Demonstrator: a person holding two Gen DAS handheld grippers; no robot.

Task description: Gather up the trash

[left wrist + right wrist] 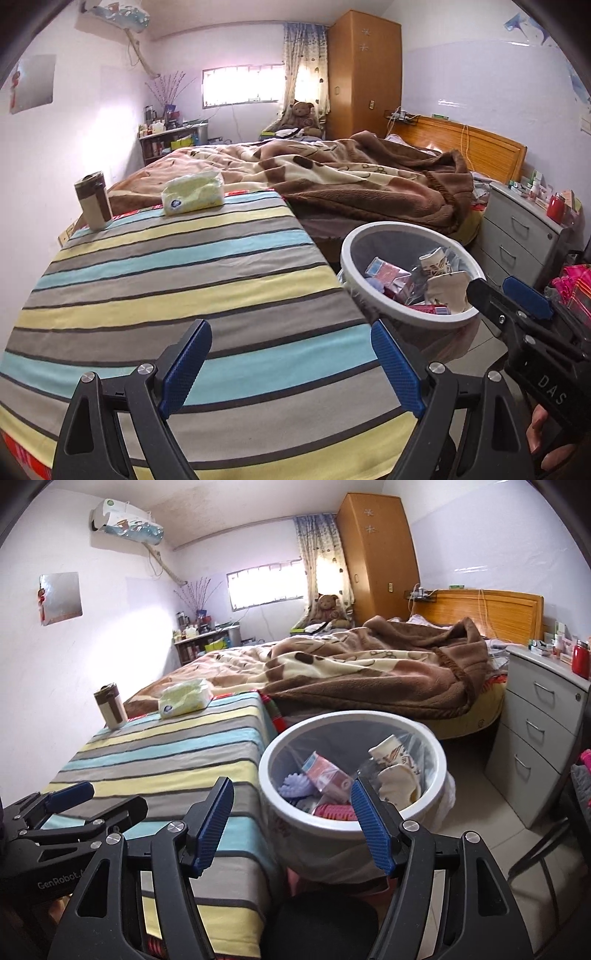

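The black left gripper with blue ribbed pads is hovering wide apart and empty over the striped tablecloth; the black right gripper, also spread and empty, is pointing at the round white bin holding crumpled cartons beside the table. Lettering reading "GenRobot" and "DAS" is showing on the gripper bodies

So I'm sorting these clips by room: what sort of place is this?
A lived-in bedroom, most likely: an unmade bed with a brown blanket, a wooden wardrobe, and a grey drawer unit at the bedside.
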